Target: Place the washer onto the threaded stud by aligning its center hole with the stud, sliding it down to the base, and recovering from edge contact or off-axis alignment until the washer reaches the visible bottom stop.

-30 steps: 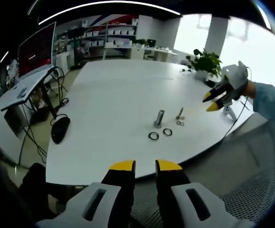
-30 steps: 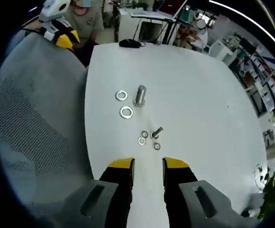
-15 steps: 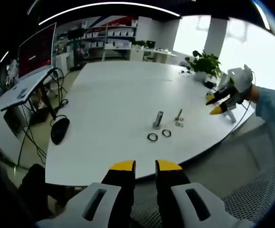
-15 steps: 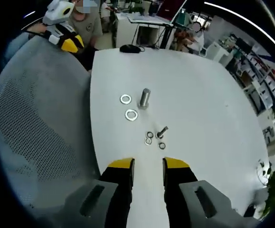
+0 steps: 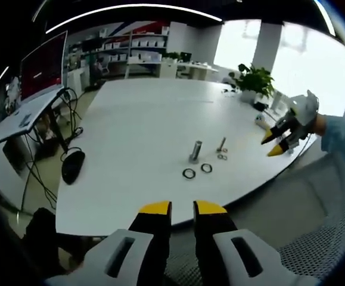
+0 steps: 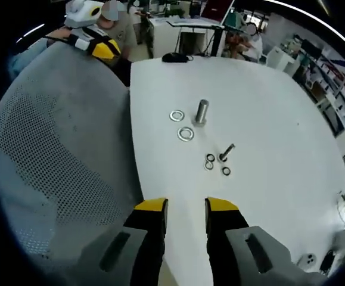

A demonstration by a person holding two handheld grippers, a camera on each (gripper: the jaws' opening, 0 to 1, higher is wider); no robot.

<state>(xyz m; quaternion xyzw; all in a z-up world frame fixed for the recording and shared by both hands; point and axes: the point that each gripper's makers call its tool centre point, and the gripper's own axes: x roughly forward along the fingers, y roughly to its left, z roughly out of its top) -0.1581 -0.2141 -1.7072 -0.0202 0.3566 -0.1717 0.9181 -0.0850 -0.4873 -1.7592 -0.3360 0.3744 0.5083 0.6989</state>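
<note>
Ahead of the left gripper (image 5: 181, 208), jaws slightly parted and holding nothing: white table (image 5: 142, 113), upright threaded stud (image 5: 195, 151), two washers (image 5: 196, 171) just before it. Right gripper (image 6: 186, 206) likewise unclenched, empty, well short of stud (image 6: 202, 111) and washers (image 6: 181, 124).

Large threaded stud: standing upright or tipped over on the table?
Upright. The large stud stands on end on the white table, with two large washers lying flat beside it.

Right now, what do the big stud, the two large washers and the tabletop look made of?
Big stud: likely steel, dull grey metallic sheen. Large washers: probably plated or stainless metal, pale silvery in the right gripper view. Tabletop: smooth white, looks like laminate; can't confirm.
</note>
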